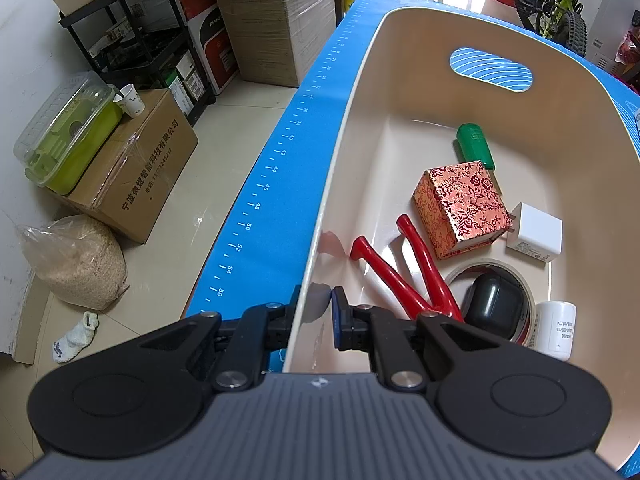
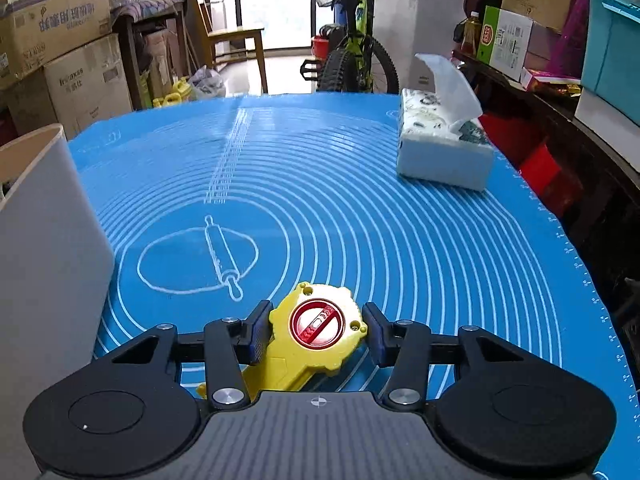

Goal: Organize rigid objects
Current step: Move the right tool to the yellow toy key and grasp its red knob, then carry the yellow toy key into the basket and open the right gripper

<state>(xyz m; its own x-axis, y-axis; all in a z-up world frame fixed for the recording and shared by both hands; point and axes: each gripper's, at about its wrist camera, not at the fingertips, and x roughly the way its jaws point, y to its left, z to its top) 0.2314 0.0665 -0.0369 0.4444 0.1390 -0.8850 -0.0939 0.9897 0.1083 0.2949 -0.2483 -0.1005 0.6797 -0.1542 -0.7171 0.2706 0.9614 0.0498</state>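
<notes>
The left gripper (image 1: 312,320) had its fingers (image 1: 340,320) pinched on the near wall of the cream bin (image 1: 360,128), one outside and one inside. Within the bin, from near to far, lay a white bottle (image 1: 556,330) at 4 o'clock, a dark case (image 1: 496,308) sitting inside a tape roll (image 1: 516,276), red-handled pliers (image 1: 404,272), a white charger (image 1: 536,234), a floral red box (image 1: 464,210) and a green cylinder (image 1: 476,148) at 12 o'clock.

The right gripper (image 2: 316,332) sat low over the blue mat (image 2: 360,208) on the tabletop, its fingers (image 2: 256,338) half closed around a yellow toy (image 2: 316,328) with a red disc; the left pad touched it, while the right stood just beside it (contact there could not be told). The bin's outer wall rose at 9 o'clock. Farther off, at 1 o'clock, a tissue pack (image 2: 444,148) rested on the mat.
</notes>
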